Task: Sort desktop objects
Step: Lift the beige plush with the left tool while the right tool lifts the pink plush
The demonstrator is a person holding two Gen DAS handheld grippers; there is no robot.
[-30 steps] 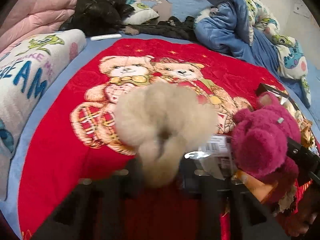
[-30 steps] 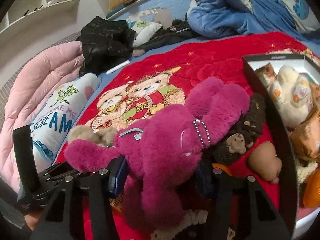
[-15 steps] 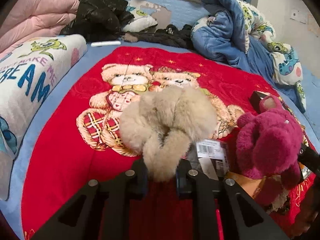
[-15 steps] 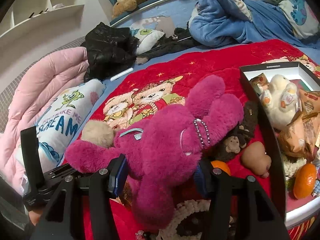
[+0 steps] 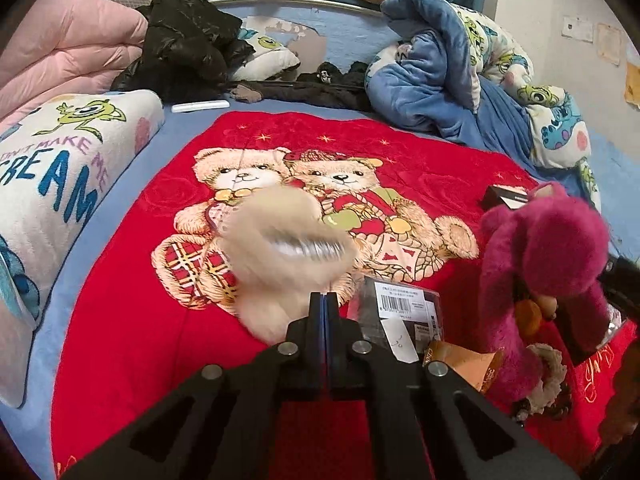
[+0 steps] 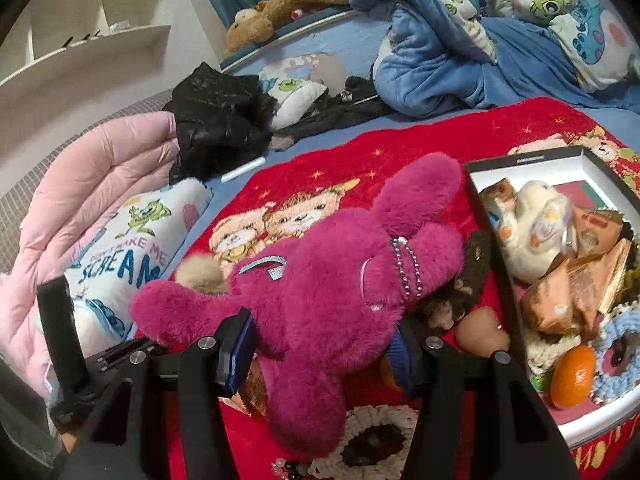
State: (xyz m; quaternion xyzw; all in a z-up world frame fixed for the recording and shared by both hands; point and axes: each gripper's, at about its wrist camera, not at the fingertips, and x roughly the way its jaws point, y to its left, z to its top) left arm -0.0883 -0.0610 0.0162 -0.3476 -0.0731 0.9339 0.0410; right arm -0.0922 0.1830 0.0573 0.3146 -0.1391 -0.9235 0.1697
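Observation:
My left gripper [image 5: 324, 300] is shut with its pads pressed together and nothing between them. A beige fluffy toy [image 5: 286, 256] is blurred just ahead of its tips, above the red bear blanket [image 5: 140, 320]. My right gripper [image 6: 320, 344] is shut on a magenta plush bear [image 6: 332, 280] and holds it above the blanket; the bear also shows at the right of the left wrist view [image 5: 548, 272]. The beige toy peeks out behind the bear [image 6: 200, 274]. A black-rimmed box [image 6: 520, 164] at the right holds a white plush, snack packets and an orange.
A clear barcoded package [image 5: 400, 308] and an orange packet [image 5: 464, 364] lie right of the left gripper. A brown monkey plush [image 6: 460, 292], a crocheted piece [image 6: 372, 436], a pink quilt [image 6: 80, 184], a Scream pillow [image 5: 52, 184] and blue bedding [image 5: 460, 80] surround the blanket.
My left gripper has closed fully and the beige toy has slipped out of it, now blurred in motion ahead of the tips. The right gripper has lifted the magenta bear slightly.

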